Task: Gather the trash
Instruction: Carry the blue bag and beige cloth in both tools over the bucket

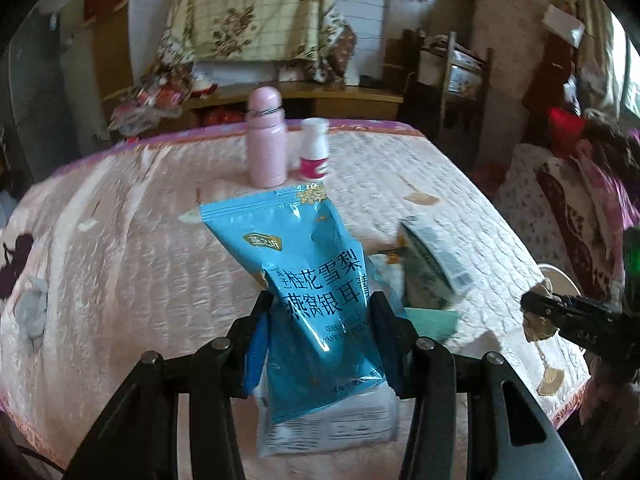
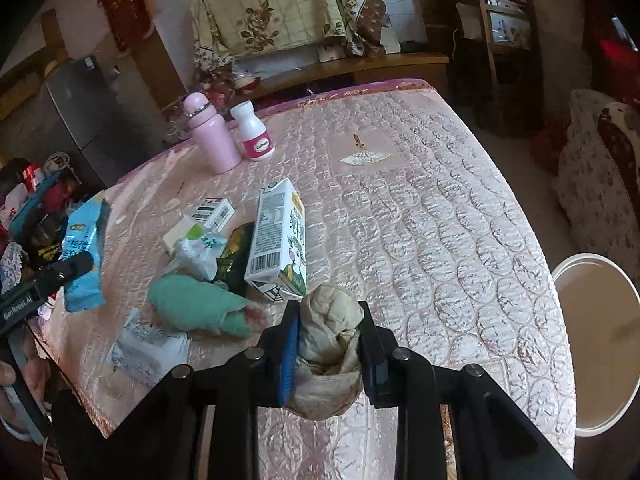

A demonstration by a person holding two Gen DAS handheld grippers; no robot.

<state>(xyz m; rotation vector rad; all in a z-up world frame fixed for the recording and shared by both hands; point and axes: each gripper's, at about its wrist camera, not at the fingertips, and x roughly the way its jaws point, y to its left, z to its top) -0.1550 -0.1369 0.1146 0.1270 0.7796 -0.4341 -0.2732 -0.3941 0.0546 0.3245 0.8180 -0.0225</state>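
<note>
My left gripper (image 1: 318, 312) is shut on a blue snack packet (image 1: 304, 280) and holds it above the pink quilted table (image 1: 120, 240); the packet also shows in the right wrist view (image 2: 82, 256). My right gripper (image 2: 328, 320) is shut on a crumpled beige paper wad (image 2: 328, 344), above the table's near side. On the table lies a litter pile: a milk carton (image 2: 278, 240), a green crumpled cloth (image 2: 196, 308), a white wrapper (image 2: 148, 348), a clear bag (image 2: 196, 252) and a small box (image 2: 214, 210).
A pink bottle (image 2: 212, 136) and a white pill bottle (image 2: 254, 130) stand at the table's far edge. A white round bin (image 2: 596, 344) stands on the floor right of the table. Furniture and a fridge (image 2: 86, 116) lie beyond.
</note>
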